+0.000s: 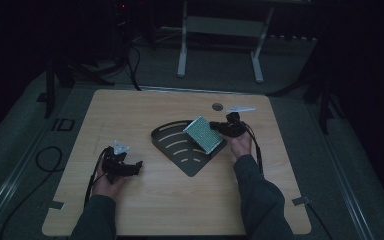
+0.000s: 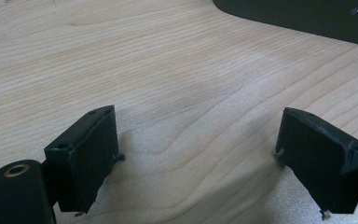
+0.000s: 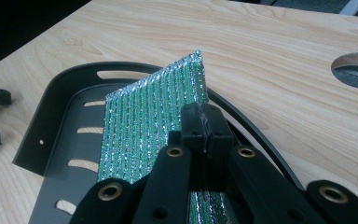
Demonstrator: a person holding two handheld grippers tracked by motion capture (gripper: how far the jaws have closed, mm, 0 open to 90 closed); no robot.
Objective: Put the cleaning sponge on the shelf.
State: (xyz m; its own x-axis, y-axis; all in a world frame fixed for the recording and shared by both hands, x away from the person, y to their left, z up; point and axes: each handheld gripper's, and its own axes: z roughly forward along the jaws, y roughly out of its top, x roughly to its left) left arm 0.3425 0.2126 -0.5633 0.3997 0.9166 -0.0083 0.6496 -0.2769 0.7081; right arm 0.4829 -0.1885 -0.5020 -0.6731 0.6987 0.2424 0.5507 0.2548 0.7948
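A green and silver scouring pad [image 1: 203, 134] is held tilted above a dark fan-shaped slotted tray [image 1: 172, 145] in the middle of the wooden table. My right gripper [image 1: 217, 129] is shut on the pad's right edge. In the right gripper view the jaws pinch the pad [image 3: 144, 121] over the tray [image 3: 60, 135]. My left gripper [image 1: 136, 167] rests low on the table at the left, open, nothing between its fingers [image 2: 86, 158]. A corner of the tray [image 2: 307, 16] appears at the top right of the left gripper view.
A round cable hole [image 1: 217, 106] sits near the table's far edge, with a small pale object [image 1: 240, 108] beside it. Beyond the table a white frame stand [image 1: 220, 30] is on the floor. Cables [image 1: 45, 160] lie on the floor at the left.
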